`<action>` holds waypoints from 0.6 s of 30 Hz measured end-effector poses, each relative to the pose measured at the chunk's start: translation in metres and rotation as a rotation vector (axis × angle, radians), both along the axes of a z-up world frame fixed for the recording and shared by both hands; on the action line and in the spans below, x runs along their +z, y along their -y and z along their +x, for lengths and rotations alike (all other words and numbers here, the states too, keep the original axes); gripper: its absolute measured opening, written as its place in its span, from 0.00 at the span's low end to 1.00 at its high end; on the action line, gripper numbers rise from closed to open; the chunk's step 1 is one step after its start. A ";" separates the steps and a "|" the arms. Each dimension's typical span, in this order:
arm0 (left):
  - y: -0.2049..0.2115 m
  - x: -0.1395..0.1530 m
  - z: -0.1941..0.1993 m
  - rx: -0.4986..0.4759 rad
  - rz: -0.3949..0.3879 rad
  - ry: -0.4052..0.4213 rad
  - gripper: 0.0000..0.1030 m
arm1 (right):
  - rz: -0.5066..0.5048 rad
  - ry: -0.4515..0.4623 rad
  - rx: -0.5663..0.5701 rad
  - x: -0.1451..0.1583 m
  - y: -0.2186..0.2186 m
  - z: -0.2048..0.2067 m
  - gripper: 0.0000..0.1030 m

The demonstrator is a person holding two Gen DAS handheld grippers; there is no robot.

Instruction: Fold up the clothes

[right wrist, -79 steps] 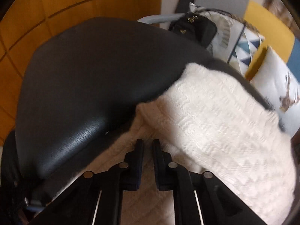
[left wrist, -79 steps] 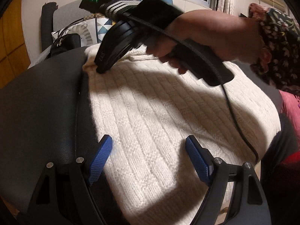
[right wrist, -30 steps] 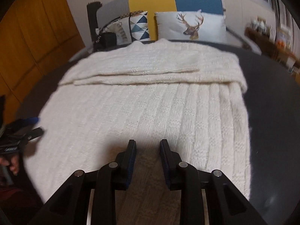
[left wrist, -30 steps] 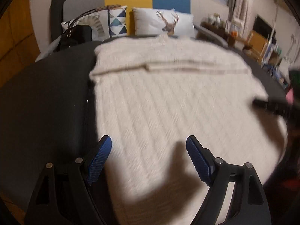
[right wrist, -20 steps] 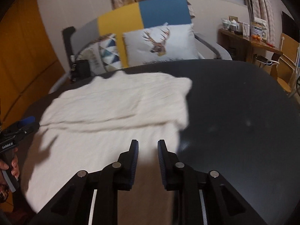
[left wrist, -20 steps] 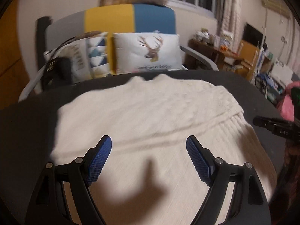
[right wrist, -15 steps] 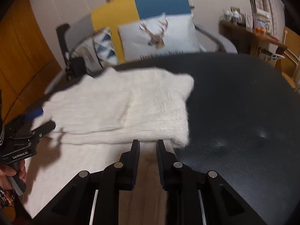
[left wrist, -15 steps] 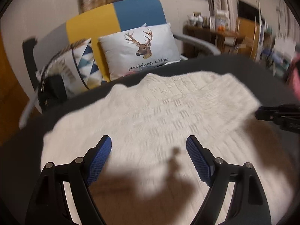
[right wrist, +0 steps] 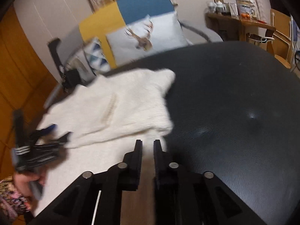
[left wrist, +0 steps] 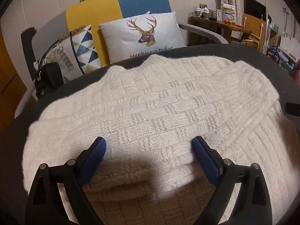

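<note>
A cream knitted sweater [left wrist: 161, 116] lies partly folded on the black leather table [right wrist: 234, 112], one layer lapped over another. My left gripper [left wrist: 149, 146] hovers low over the sweater's near part, open wide, its blue pads [left wrist: 97, 150] on either side of the knit with nothing pinched. In the right wrist view, which is blurred, the sweater [right wrist: 120, 108] covers the table's left half. My right gripper [right wrist: 147, 144] is shut on cloth at the sweater's right edge, and shadowed fabric fills the narrow gap. The left gripper [right wrist: 58, 133] shows there at the left, held by a hand [right wrist: 24, 183].
Behind the table stands a yellow and blue chair [left wrist: 121, 7] with a deer cushion [left wrist: 142, 35], a triangle-patterned cushion [left wrist: 82, 52] and a black bag [left wrist: 48, 78]. A wooden side table [left wrist: 221, 24] with small items stands at the right. The table's right half [right wrist: 243, 140] is bare leather.
Both grippers have swung off the sweater's far left corner and now face the chair across it. The right stays shut on cloth, the left stays open, and the right view has drifted right.
</note>
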State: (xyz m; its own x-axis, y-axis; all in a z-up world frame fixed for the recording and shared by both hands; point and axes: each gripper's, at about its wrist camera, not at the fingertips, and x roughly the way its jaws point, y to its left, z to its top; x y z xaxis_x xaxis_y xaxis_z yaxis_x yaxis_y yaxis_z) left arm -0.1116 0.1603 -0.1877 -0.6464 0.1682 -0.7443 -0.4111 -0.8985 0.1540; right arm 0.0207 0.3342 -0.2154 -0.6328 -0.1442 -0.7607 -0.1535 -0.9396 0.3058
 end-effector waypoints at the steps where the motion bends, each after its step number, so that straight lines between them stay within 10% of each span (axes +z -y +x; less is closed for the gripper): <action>1: -0.001 0.000 0.000 0.001 -0.002 -0.002 0.93 | -0.009 -0.007 0.006 0.002 0.003 0.005 0.11; 10: 0.000 -0.001 -0.001 0.004 -0.004 -0.006 0.93 | 0.094 0.037 -0.007 -0.008 0.011 0.027 0.09; 18: 0.001 0.000 -0.002 0.004 0.004 0.001 0.93 | -0.039 -0.022 0.012 0.012 0.028 0.052 0.12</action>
State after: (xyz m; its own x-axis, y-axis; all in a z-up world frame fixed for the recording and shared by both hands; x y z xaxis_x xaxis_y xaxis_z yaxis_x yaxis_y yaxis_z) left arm -0.1135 0.1589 -0.1874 -0.6464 0.1684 -0.7442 -0.4072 -0.9010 0.1498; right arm 0.0731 0.3059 -0.2033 -0.6472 -0.1816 -0.7404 -0.1351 -0.9285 0.3458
